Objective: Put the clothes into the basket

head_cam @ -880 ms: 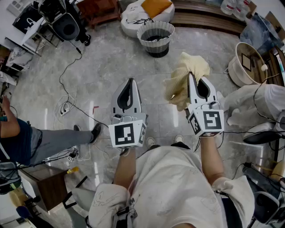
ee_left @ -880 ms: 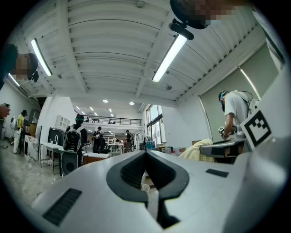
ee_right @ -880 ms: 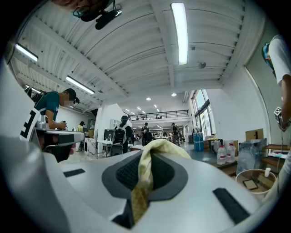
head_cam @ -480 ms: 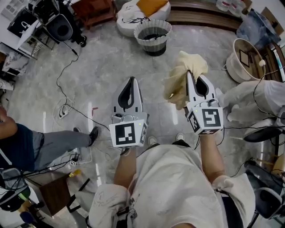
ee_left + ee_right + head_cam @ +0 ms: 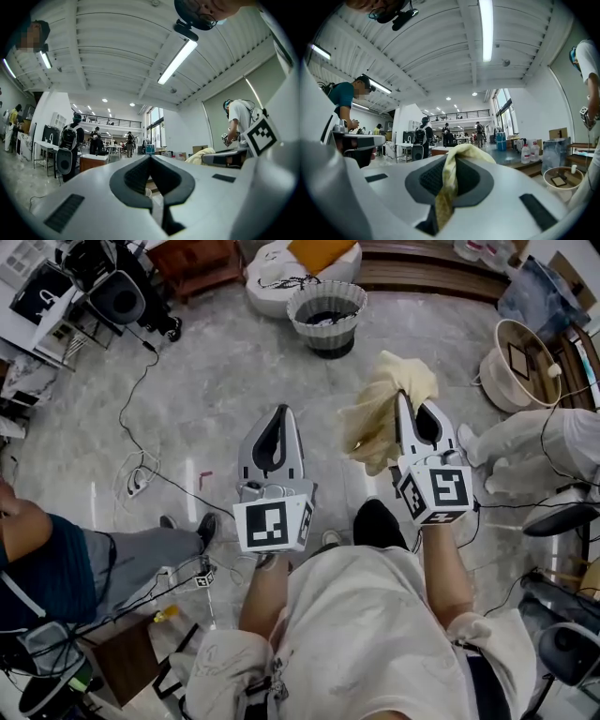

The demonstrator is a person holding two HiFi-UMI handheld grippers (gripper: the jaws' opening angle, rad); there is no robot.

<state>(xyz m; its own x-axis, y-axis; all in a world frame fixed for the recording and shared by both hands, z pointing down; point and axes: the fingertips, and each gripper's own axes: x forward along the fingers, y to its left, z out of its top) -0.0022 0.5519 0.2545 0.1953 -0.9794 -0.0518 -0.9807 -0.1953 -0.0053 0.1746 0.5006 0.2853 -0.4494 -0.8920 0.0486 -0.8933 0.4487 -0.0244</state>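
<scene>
My right gripper (image 5: 403,401) is clamped on a yellow cloth (image 5: 380,423), left gripper (image 5: 278,413) closed on nothing, basket (image 5: 302,320) sits at 12 o'clock on the floor (image 5: 216,390).

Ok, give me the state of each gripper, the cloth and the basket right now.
left gripper: shut, nothing between its jaws.
right gripper: shut on the yellow cloth.
yellow cloth: bunched, held up off the floor.
basket: upright on the floor, cloth not yet in it.
</scene>
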